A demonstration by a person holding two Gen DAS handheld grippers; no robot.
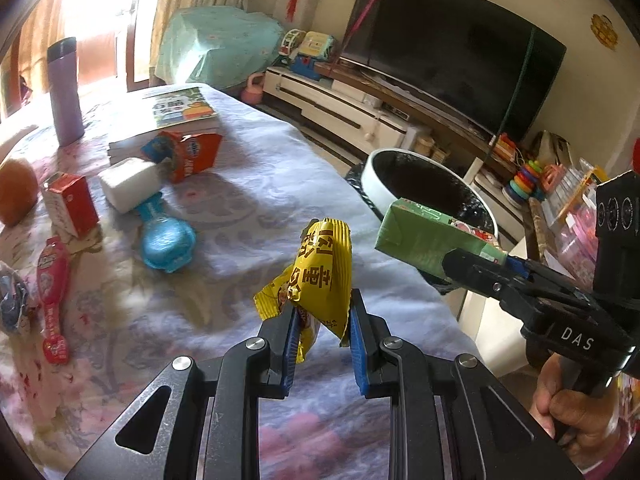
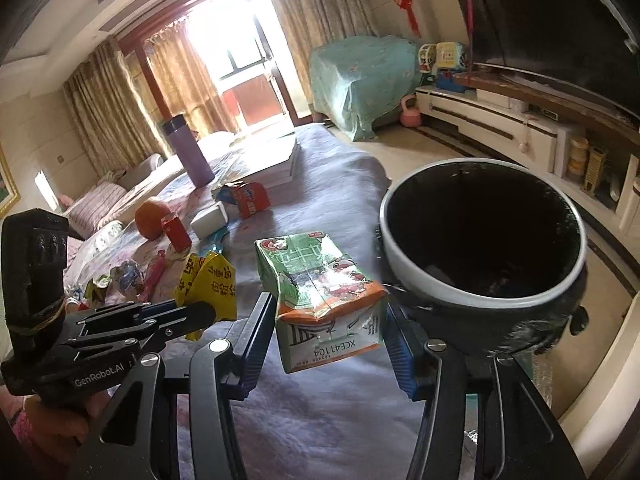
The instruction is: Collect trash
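My left gripper (image 1: 322, 312) is shut on a crumpled yellow snack wrapper (image 1: 316, 268) and holds it above the clothed table; the wrapper also shows in the right wrist view (image 2: 212, 284). My right gripper (image 2: 328, 308) is shut on a green and orange drink carton (image 2: 324, 292), held just left of the trash bin (image 2: 480, 240), a round white-rimmed bin with a black liner. In the left wrist view the carton (image 1: 428, 236) hangs at the bin's near rim (image 1: 376, 184).
On the table (image 1: 260, 184) lie a red carton (image 1: 70, 204), an orange carton (image 1: 192, 152), a white block (image 1: 128, 184), a blue bottle (image 1: 164, 236), a red pouch (image 1: 52, 288), an orange fruit (image 1: 16, 192), a purple flask (image 1: 64, 92) and books (image 1: 180, 112). A TV stand (image 1: 360, 108) is behind the bin.
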